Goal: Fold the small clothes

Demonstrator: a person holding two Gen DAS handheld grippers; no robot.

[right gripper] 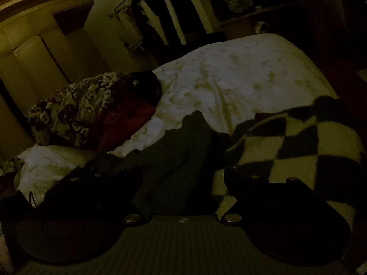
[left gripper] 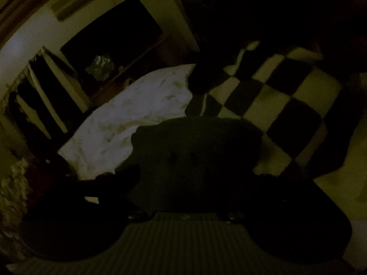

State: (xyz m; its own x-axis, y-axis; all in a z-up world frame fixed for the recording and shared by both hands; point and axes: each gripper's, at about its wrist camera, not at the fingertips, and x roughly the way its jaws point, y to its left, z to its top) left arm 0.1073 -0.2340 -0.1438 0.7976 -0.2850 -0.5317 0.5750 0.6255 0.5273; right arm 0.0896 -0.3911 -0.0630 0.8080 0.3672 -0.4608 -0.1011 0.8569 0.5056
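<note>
Covering the bed (right gripper: 240, 68), a pale sheet carries a checkered blanket (right gripper: 305, 142) beside a dark garment (right gripper: 181, 146), over which the right gripper (right gripper: 183, 178) spreads apart; whether the left gripper (left gripper: 190, 178) grips is too dark to tell.

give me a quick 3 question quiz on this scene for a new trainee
1. True or false: the checkered blanket lies on the bed, to the right of the dark garment in the right wrist view.
2. Multiple choice: what lies at the far left on the white sheet in the right wrist view? A) a patterned pillow B) a laptop C) a shoe
3. Short answer: in the right wrist view, what sits between the two fingers of the right gripper?

Key
1. True.
2. A, the patterned pillow.
3. The dark garment; the picture is too dim to tell whether the fingers grip it.
</note>
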